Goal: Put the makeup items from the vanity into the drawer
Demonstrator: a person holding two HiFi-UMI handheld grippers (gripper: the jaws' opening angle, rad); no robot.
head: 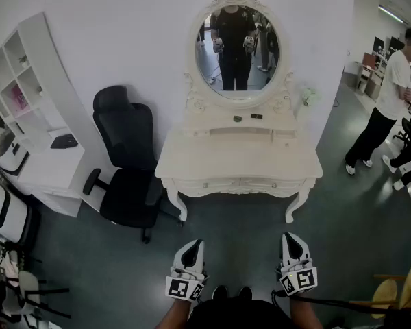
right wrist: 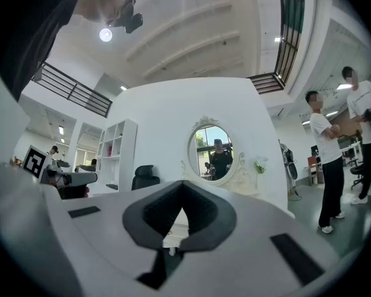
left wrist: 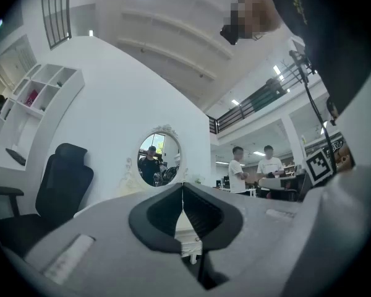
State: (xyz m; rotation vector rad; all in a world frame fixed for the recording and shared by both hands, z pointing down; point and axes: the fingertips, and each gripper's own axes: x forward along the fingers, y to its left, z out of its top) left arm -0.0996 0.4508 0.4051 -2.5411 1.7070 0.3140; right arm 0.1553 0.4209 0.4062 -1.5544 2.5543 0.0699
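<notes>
Two grippers, both empty. L gripper [head: 192, 244]: jaws pressed together, nothing btwn them; held low at 7 o'clock in head view. R gripper [head: 292, 238]: jaws likewise closed tight, nothing pinched; at 5 o'clock. Both well short of the vanity [head: 240, 157], which stands at 12 o'clock from them against a white wall.

- Vanity details: cream, carved legs, oval mirror [head: 237, 46] on top reflecting the person w/ both grippers raised.
- Task pieces: makeup items [head: 238, 118], two small dark bits on the raised shelf just under the mirror; too small to tell what each is.
- One drawer [head: 212, 183] in the front apron, pushed in flush.
- Black office chair [head: 127, 163] at 10 o'clock, beside vanity's left end.
- White shelf unit [head: 20, 81] at 9 o'clock.
- Bystander [head: 387, 108] at 2 o'clock, well apart.
</notes>
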